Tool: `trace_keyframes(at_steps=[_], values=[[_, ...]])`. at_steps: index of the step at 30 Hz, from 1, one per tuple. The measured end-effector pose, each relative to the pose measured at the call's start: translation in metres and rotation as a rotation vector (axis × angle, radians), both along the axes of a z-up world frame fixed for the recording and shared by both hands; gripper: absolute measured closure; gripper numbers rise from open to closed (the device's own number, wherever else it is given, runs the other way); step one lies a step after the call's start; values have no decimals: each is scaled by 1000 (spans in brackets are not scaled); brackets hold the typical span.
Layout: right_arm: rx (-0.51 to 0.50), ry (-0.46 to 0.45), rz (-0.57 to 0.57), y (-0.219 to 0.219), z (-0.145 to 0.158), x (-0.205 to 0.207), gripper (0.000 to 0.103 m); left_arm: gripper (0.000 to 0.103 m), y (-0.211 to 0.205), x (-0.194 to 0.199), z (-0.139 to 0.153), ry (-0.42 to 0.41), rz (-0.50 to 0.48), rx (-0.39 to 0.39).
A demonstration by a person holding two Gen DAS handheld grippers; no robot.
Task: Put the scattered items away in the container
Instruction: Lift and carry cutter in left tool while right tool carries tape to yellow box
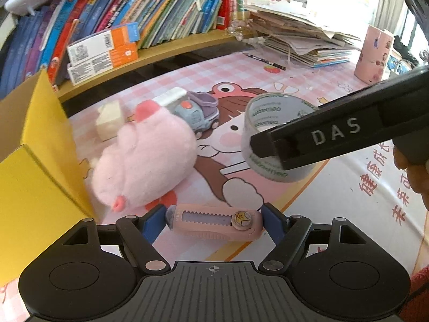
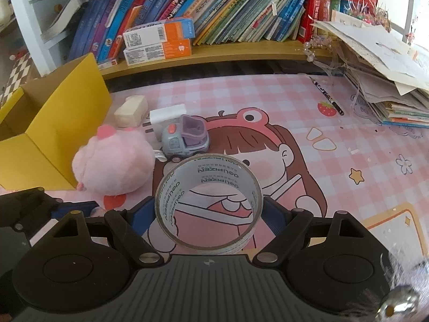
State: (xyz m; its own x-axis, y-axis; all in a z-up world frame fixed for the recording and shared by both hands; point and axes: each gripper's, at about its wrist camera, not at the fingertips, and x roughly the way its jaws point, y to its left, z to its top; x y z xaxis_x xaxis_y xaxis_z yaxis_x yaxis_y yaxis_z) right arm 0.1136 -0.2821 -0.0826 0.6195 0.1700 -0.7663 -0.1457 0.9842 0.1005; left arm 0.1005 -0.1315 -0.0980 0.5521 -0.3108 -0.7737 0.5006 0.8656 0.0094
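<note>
Blue pads on my left tongs (image 1: 213,221) press both ends of a pink plastic retractable utility knife with a sawtooth slider track and a star-badged button (image 1: 214,224), held crosswise between them. My right tongs (image 2: 207,214) grip a roll of clear packing tape (image 2: 209,204), upright on edge, with a pad against each side; its inner wrap reads "deli PIZEN" over and over. In the left wrist view that same roll sits behind the right tongs' black finger, which bears the white letters "DAS".

Past the knife lies a fluffy pink plush pig (image 1: 142,158), touching the side of an open yellow cardboard box (image 2: 40,134) at the left of the table (image 2: 295,94). Behind the pig stand a grey-and-lilac toy dump truck (image 2: 186,139), a white block (image 2: 167,114) just behind it and a cream-coloured block (image 2: 131,111) nearer the box. None of these is in the box.

Covering the table is a pink checked mat printed with a cartoon girl in a frog hat (image 2: 254,145); red Chinese characters run along its near right edge in the left wrist view, too clipped to read fully. A dark patterned pencil (image 2: 327,96) lies at the far right, near a slumped heap of papers and booklets (image 2: 388,80). Orange-and-white barcoded cartons (image 2: 158,43) rest on the wooden shelf before a row of leaning books (image 2: 228,8), whose spine titles are too small to read.
</note>
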Motion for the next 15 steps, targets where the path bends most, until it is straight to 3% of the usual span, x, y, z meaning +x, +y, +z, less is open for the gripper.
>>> trace_keyframes(at_steps=[15], values=[[-13, -38, 21, 7, 21, -43, 20, 25, 42, -38, 45, -57, 97, -46]])
